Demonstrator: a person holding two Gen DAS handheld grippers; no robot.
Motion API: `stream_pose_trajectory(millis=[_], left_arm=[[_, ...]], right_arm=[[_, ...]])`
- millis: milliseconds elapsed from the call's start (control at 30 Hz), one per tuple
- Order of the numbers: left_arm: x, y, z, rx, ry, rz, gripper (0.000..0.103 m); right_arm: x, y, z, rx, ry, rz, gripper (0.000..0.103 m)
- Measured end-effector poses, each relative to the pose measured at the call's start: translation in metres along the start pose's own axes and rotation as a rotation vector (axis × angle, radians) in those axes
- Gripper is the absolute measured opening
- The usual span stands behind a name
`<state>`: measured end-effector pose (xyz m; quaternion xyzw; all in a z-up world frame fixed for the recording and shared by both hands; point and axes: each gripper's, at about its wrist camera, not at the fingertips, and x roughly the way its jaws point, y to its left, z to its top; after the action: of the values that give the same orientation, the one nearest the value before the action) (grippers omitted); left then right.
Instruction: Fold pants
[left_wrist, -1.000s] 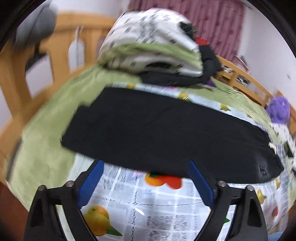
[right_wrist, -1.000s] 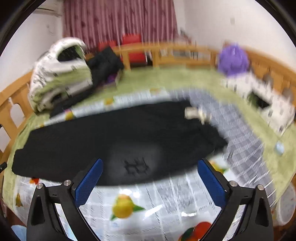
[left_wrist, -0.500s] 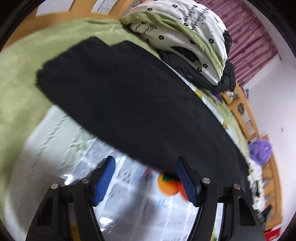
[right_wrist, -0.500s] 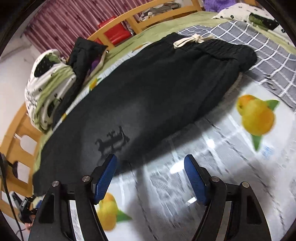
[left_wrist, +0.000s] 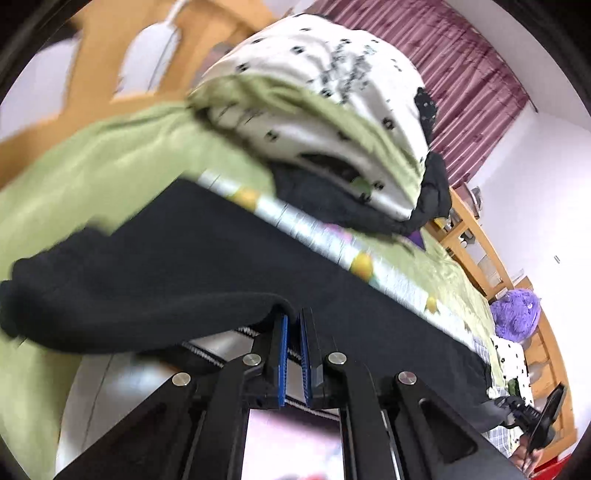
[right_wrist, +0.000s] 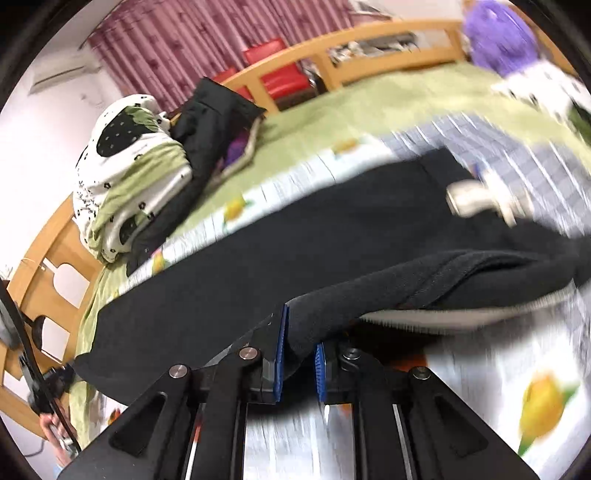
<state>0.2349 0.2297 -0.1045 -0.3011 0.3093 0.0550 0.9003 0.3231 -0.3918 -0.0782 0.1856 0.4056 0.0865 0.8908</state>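
On the fruit-print sheet (right_wrist: 546, 402) covering the bed lie the black pants (left_wrist: 229, 258), spread lengthwise with the drawstring waistband (right_wrist: 476, 199) at the right end. I have the left gripper (left_wrist: 293, 325) fully closed on the near hem at the left end, lifting a fold of cloth. The right gripper (right_wrist: 300, 334) is closing, pads pressing a thick bunch of the near edge by the waist; folded bedding (left_wrist: 332, 110) sits at the far left.

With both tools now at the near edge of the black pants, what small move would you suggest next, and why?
Probably lift both together and carry the near edge toward the far edge. The left tool and the closing right tool each pinch the hem of the black pants, which otherwise lie flat on the fruit-print cloth.
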Motion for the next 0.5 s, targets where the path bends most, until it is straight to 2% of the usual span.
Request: stream_pose_trajectory(millis=[133, 200, 300, 367, 400, 433, 467, 500], left_arm=[[0.040, -0.024, 0.038, 0.068, -0.070, 0.051, 0.007], [0.067, -0.033, 0.056, 0.076, -0.086, 0.078, 0.007], [0.112, -0.036, 0.065, 0.070, -0.029, 0.134, 0.012], [0.125, -0.035, 0.061, 0.074, -0.017, 0.192, 0.024], [0.124, -0.036, 0.058, 0.079, -0.027, 0.204, 0.029], [0.119, -0.037, 0.056, 0.086, -0.036, 0.206, 0.043], [0.110, -0.038, 0.052, 0.097, -0.048, 0.194, 0.051], [0.101, -0.036, 0.050, 0.105, -0.060, 0.184, 0.064]], right_arm=[[0.049, 0.020, 0.065, -0.022, -0.020, -0.018, 0.013], [0.076, 0.019, 0.084, 0.005, 0.008, -0.040, 0.013], [0.132, 0.013, 0.103, 0.034, 0.091, -0.085, 0.017], [0.158, 0.011, 0.101, 0.044, 0.135, -0.113, 0.024], [0.160, 0.009, 0.097, 0.046, 0.128, -0.115, 0.032], [0.154, 0.009, 0.091, 0.038, 0.090, -0.106, 0.040], [0.146, 0.009, 0.086, 0.027, 0.069, -0.095, 0.046], [0.135, 0.010, 0.080, 0.014, 0.052, -0.086, 0.059]])
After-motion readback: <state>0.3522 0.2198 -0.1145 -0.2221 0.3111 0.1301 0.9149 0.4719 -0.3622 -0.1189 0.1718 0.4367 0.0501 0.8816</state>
